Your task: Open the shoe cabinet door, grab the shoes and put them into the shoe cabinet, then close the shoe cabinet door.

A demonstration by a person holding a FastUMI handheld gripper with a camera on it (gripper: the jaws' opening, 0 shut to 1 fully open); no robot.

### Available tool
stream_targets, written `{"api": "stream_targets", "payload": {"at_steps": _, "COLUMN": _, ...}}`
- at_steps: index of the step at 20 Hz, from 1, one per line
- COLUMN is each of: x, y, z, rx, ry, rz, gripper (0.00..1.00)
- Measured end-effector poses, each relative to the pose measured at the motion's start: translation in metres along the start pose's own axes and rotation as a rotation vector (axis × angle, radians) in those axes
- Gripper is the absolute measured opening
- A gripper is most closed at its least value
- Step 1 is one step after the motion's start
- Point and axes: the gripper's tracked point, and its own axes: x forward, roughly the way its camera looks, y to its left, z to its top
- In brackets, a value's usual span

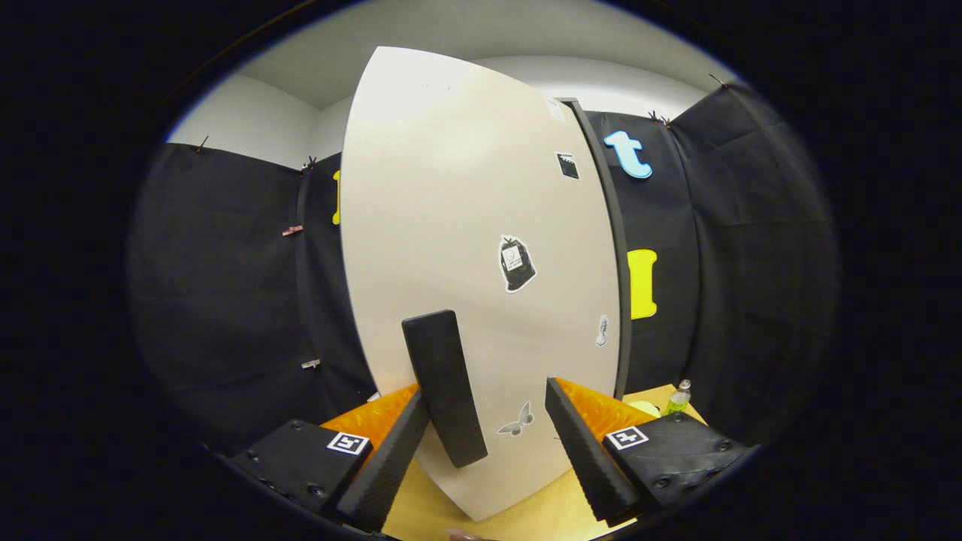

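Gripper (pixel 488 443) fingers are seen spread apart, nothing gripped; the dark handle (pixel 445 387) stands between them, nearer the left finger, contact not determinable. The handle is mounted on the pale door (pixel 451 225), which is presented face-on just ahead of the fingers, with stickers on its surface. A dark cabinet edge (pixel 612 255) is noted beside the door. Whether the door is fully closed cannot be settled, nor the cabinet's contents; the scene suits either opening or closing. A bottle (pixel 679 397) is noted on the table (pixel 526 518).
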Motion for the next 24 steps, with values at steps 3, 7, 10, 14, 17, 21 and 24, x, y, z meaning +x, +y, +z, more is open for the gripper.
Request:
{"api": "stream_targets", "payload": {"at_steps": 3, "x": 0.007, "y": 0.019, "z": -0.004, "rx": -0.024, "ry": 0.008, "rz": 0.008, "gripper": 1.00}}
{"api": "stream_targets", "payload": {"at_steps": 7, "x": 0.011, "y": 0.030, "z": -0.005, "rx": -0.039, "ry": 0.004, "rz": -0.005, "gripper": 1.00}}
{"api": "stream_targets", "payload": {"at_steps": 10, "x": 0.011, "y": 0.034, "z": -0.002, "rx": -0.050, "ry": -0.001, "rz": -0.022, "gripper": 1.00}}
{"api": "stream_targets", "payload": {"at_steps": 14, "x": 0.008, "y": 0.033, "z": 0.001, "rx": -0.064, "ry": -0.009, "rz": -0.040, "gripper": 1.00}}
{"api": "stream_targets", "payload": {"at_steps": 17, "x": 0.004, "y": 0.033, "z": 0.003, "rx": -0.079, "ry": -0.019, "rz": -0.047, "gripper": 1.00}}
{"api": "stream_targets", "payload": {"at_steps": 21, "x": 0.006, "y": 0.035, "z": 0.002, "rx": -0.090, "ry": -0.025, "rz": -0.051, "gripper": 1.00}}
{"api": "stream_targets", "payload": {"at_steps": 24, "x": 0.005, "y": 0.034, "z": 0.002, "rx": -0.094, "ry": -0.025, "rz": -0.052, "gripper": 1.00}}
